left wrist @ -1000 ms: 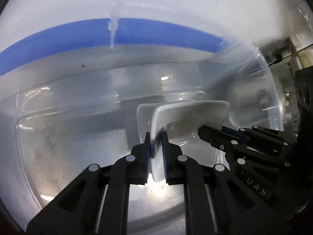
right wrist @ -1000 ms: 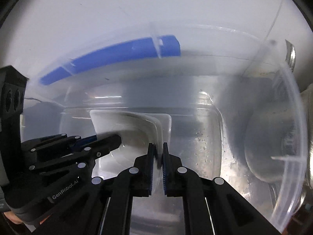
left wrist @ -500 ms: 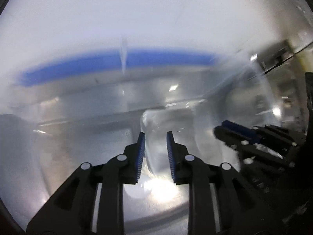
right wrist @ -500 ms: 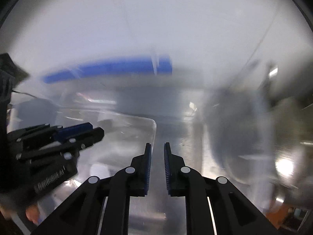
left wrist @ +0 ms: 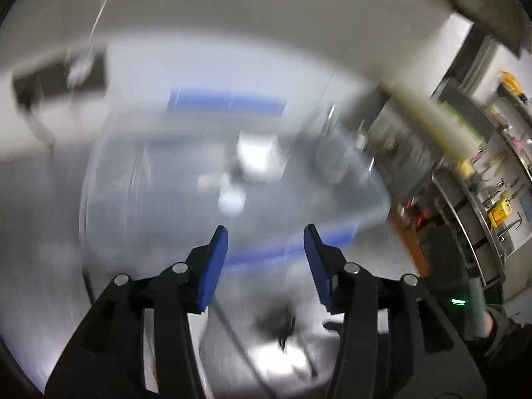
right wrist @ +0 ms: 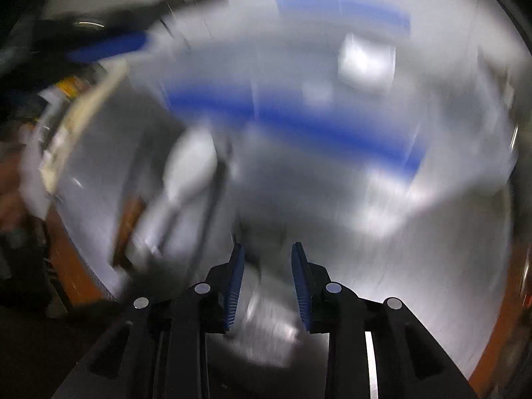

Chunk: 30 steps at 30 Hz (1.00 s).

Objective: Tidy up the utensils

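The left gripper point(left wrist: 266, 262), black with blue pads, is seen spread wide and empty above a blurred clear plastic tub with blue rim strips point(left wrist: 232, 179) holding a white square dish point(left wrist: 259, 161).

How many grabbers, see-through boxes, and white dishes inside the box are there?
Grippers: 2 (left gripper, right gripper, both open)
Clear bin: 1
White dish in the bin: 1
Total: 4. The pictures are too blurred to count anything else.
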### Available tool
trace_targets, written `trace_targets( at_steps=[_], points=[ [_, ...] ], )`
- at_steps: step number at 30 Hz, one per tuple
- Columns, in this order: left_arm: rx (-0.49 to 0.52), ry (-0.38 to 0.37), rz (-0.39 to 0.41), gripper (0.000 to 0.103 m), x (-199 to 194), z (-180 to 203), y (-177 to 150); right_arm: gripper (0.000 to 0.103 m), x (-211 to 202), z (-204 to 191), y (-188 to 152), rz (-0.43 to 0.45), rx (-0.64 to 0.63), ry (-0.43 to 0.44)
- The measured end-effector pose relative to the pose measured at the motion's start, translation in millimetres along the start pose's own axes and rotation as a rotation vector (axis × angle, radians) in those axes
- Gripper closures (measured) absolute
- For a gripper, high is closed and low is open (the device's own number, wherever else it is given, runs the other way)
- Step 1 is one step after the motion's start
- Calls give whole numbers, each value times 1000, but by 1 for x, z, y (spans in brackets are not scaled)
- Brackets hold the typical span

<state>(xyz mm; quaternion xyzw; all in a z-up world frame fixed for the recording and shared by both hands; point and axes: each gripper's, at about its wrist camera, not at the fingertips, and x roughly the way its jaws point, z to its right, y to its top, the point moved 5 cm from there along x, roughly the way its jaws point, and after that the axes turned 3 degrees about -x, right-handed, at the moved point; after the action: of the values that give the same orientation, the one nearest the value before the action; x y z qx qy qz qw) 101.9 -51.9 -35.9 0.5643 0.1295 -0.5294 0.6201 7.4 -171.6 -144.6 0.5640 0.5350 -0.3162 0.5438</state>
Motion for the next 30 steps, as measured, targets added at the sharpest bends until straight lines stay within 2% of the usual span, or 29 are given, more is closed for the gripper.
trace_targets(
  at_steps=[4, 7, 10, 11, 12, 13, 15, 18, 22, 25, 27, 28, 30],
  points=[
    [-117, 15, -122, 57, 18, -34, -47, 72, 44, -12, -32, -113, 74, 21],
    [-187, -28, -178, 57, 26, -46, -70, 74, 59, -15, -40, -152, 110, -6],
    [-188, -71, -235, 57, 36, -49, -86, 86, 66, -17, -36, -130, 117, -73],
    [-181, -81, -252, 57, 38, -48, -90, 95, 68, -17, -36, -116, 128, -88],
    [-173, -90, -264, 57, 41, -47, -93, 100, 69, -17, -36, -105, 138, -91],
    [-169, -110, -285, 57, 46, -46, -96, 100, 70, -18, -35, -98, 149, -85],
    [-199, -170, -329, 57, 57, -42, -102, 101, 66, -6, -37, -92, 225, -2],
    [-263, -256, -405, 57, 72, -35, -113, 100, 67, 12, -45, -84, 366, 216],
    [-316, -309, -475, 57, 89, -23, -126, 100, 64, 26, -58, -65, 472, 450],
    [-342, -317, -507, 58, 101, -13, -132, 100, 62, 27, -67, -70, 483, 512],
    [-345, -286, -520, 62, 108, -7, -137, 100, 64, 30, -71, -86, 473, 539],
    [-348, -270, -526, 73, 111, -5, -140, 100, 66, 31, -69, -92, 469, 547],
    [-356, -219, -543, 88, 117, -1, -146, 100, 67, 35, -70, -107, 450, 555]
  ],
)
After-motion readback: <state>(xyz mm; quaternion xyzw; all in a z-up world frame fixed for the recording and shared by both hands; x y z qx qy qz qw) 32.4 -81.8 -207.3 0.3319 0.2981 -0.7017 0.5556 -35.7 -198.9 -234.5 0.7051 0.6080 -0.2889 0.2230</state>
